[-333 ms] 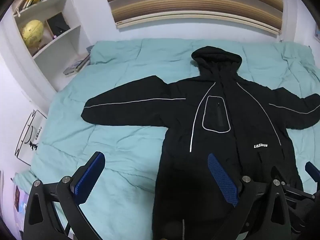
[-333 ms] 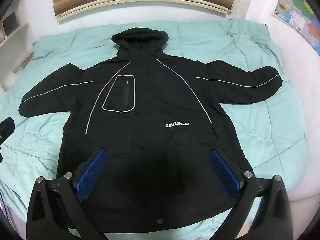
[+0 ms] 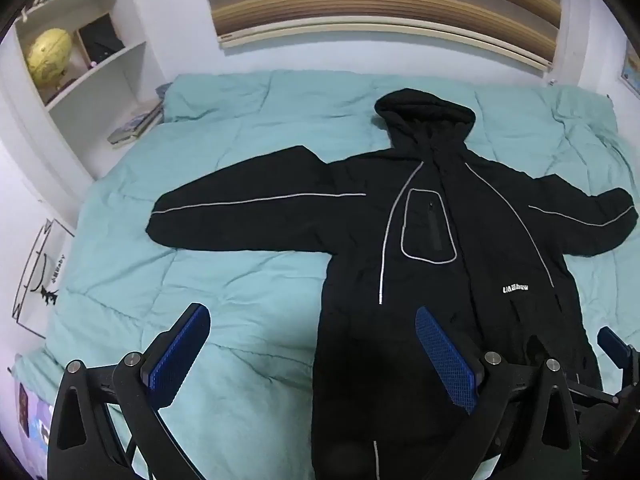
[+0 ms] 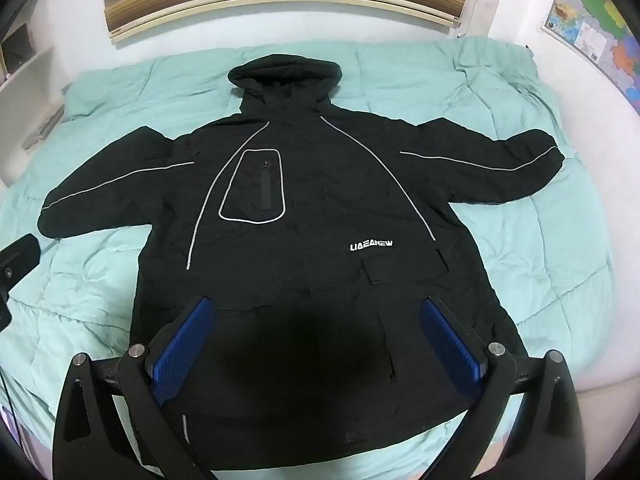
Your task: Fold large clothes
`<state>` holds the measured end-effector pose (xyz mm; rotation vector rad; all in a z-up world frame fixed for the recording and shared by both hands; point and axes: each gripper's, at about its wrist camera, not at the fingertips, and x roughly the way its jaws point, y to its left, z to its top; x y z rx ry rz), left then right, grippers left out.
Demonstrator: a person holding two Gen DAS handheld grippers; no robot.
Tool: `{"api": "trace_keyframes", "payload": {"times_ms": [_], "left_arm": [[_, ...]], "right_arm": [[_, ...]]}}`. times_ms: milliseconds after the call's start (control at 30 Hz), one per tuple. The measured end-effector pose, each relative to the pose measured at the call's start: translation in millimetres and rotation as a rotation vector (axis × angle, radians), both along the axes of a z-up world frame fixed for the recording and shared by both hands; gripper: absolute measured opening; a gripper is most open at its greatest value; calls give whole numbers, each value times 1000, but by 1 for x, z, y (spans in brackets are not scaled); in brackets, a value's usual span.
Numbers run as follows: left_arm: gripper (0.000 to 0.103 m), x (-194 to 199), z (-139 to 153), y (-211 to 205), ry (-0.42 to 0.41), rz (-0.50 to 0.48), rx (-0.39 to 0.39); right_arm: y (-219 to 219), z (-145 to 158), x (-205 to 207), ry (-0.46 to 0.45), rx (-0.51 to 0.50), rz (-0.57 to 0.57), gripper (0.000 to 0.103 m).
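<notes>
A large black hooded jacket point(image 3: 432, 264) with grey piping lies flat and face up on the teal quilt point(image 3: 224, 288), both sleeves spread out sideways. It also shows in the right wrist view point(image 4: 312, 216). My left gripper point(image 3: 312, 356) is open and empty, held above the jacket's lower left edge and the quilt beside it. My right gripper point(image 4: 316, 344) is open and empty, held above the jacket's lower front near the hem. The right gripper's blue tip shows at the left wrist view's right edge point(image 3: 616, 346).
A white bookshelf point(image 3: 84, 64) with a yellow globe point(image 3: 48, 56) stands left of the bed. A striped headboard point(image 3: 384, 4) runs along the far wall. A map point(image 4: 592, 24) hangs on the right wall. A white paper bag point(image 3: 40, 272) stands by the bed's left side.
Both grippers have shifted only slightly; the jacket has not moved and both stay open.
</notes>
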<state>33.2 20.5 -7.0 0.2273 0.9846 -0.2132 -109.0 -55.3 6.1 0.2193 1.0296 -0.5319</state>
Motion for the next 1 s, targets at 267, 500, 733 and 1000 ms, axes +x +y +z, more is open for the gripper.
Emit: {"api": "trace_keyframes", "payload": {"times_ms": [267, 500, 733, 1000], "left_arm": [[102, 15, 12, 9, -15, -34, -45], [102, 32, 4, 24, 16, -42, -100], [102, 53, -2, 45, 12, 8, -83], [102, 75, -12, 67, 50, 70, -96]], "right_arm": [[-6, 7, 6, -10, -23, -14, 103], [2, 6, 16, 2, -37, -28, 103], [15, 13, 33, 7, -59, -1, 103], [28, 21, 51, -3, -73, 44, 103]]}}
